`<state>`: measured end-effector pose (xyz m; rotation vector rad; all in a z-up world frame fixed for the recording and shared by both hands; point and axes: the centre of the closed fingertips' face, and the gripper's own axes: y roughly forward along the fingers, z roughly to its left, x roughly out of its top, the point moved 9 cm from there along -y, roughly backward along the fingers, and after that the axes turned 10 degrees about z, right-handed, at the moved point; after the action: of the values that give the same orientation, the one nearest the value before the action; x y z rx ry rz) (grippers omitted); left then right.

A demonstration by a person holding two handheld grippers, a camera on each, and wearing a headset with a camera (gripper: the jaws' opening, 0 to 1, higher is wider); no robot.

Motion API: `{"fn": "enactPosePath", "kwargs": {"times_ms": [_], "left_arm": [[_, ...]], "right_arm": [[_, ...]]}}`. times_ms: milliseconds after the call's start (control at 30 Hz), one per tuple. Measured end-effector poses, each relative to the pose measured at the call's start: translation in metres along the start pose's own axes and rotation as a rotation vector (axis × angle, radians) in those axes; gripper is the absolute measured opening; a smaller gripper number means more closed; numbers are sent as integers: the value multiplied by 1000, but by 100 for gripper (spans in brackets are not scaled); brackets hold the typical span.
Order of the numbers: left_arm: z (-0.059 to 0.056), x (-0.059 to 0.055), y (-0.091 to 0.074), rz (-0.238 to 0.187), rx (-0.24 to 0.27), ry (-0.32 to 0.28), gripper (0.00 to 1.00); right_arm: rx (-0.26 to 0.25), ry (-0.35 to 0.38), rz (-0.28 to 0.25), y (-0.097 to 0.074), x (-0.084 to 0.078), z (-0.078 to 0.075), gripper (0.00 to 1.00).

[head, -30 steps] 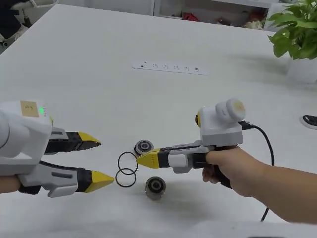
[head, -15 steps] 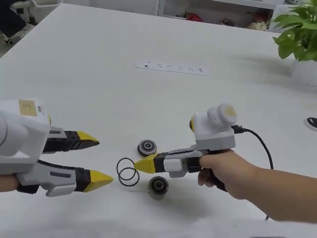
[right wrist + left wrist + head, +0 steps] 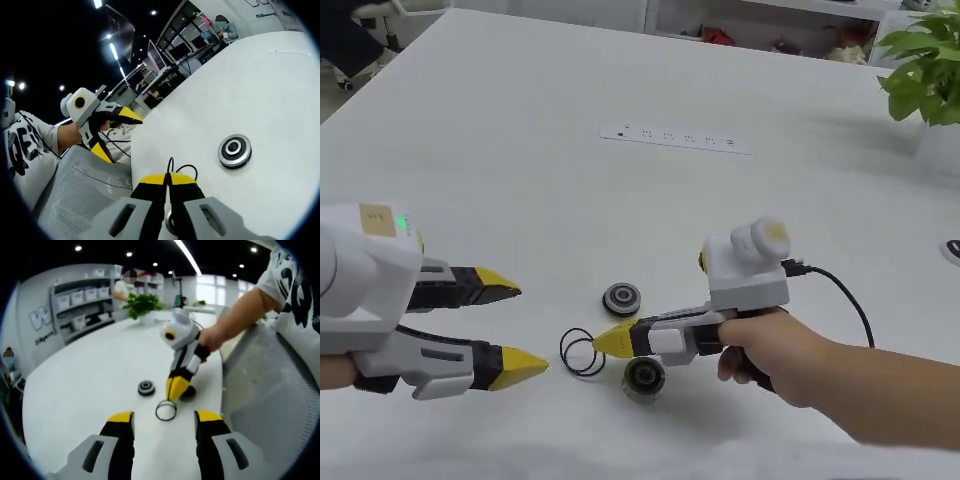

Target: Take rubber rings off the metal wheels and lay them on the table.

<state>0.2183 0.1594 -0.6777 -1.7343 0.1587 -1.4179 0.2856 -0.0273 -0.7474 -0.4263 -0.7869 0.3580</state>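
Two thin black rubber rings [image 3: 582,352] lie overlapping on the white table [image 3: 620,200]. My right gripper [image 3: 605,342] is shut with its yellow tip at their right edge; in the right gripper view a ring [image 3: 170,164] rises from between the shut jaws [image 3: 168,176]. One metal wheel [image 3: 622,298] lies just behind that tip, and another wheel [image 3: 645,377] sits under the gripper body. My left gripper [image 3: 525,328] hovers open to the left of the rings. In the left gripper view the rings [image 3: 166,411] lie ahead between its fingers, beside a wheel [image 3: 146,388].
A white power strip [image 3: 675,138] lies across the table's middle far side. A potted plant [image 3: 925,70] stands at the back right, and a black cable [image 3: 845,295] trails from the right gripper. Shelves stand beyond the far edge.
My right gripper has come down and towards me, and the upper ring has moved with it onto the lower ring. The left gripper has stayed open in place.
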Motion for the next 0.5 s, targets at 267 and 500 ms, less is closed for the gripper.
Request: {"fn": "enactPosePath", "kwargs": {"times_ms": [267,500], "left_arm": [[0,-1,3,12,-7,1,49],[-1,0,6,16,-16,2,49]], "right_arm": [[-20,7,5,1,-2,-4,0],[-38,13,7,0,-4,-7,0]]}}
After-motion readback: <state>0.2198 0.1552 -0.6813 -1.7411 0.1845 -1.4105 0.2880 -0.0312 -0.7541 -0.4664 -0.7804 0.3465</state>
